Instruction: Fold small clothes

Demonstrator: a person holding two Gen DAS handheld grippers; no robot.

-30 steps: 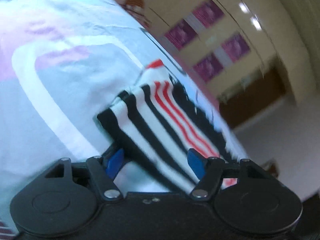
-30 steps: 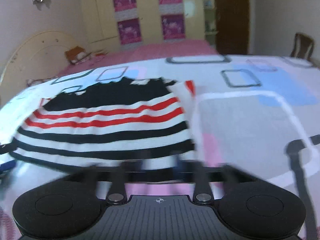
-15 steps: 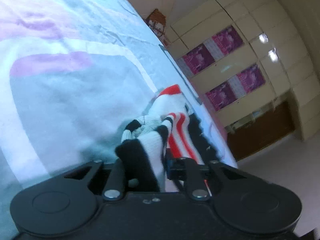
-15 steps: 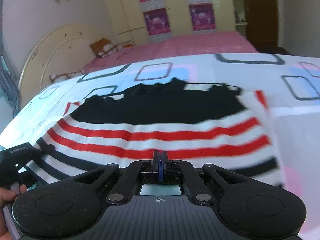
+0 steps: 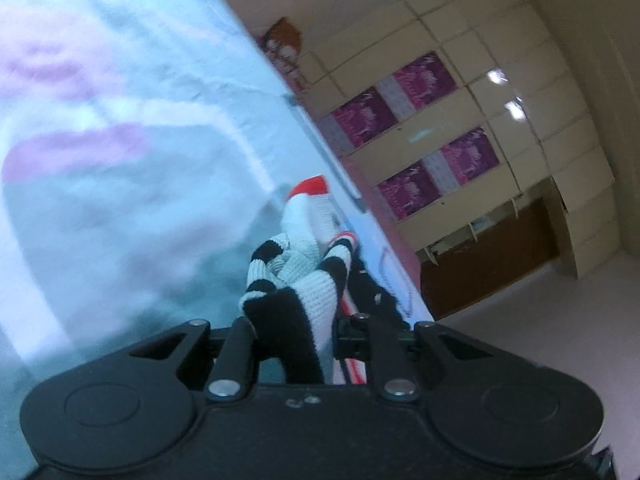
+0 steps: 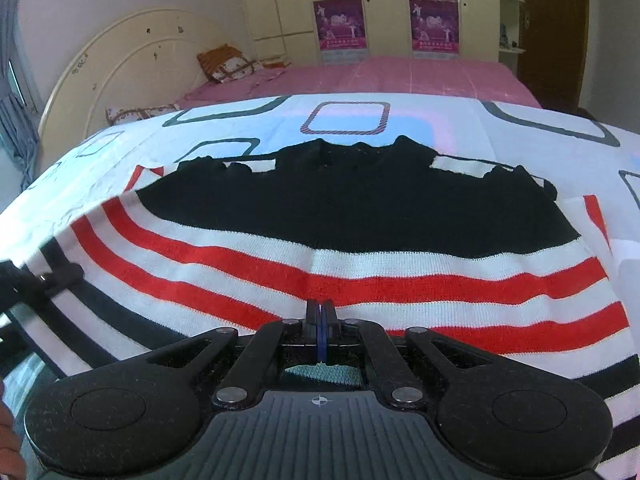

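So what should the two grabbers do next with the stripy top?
Probably lift the near hem and carry it toward the black far edge. Both grippers, left and right, are shut on the top, which lies spread on the sheet.

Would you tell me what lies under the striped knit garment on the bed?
The striped knit garment lies on the patterned bedsheet, which shows around it. Whatever sits directly beneath the knit is covered, so it cannot be seen.

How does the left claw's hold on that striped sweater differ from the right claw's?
The left gripper clamps a thick bunched wad of the striped sweater, so its jaws stay apart; the right gripper has jaws nearly touching on a thin edge. Both are shut on the same sweater.
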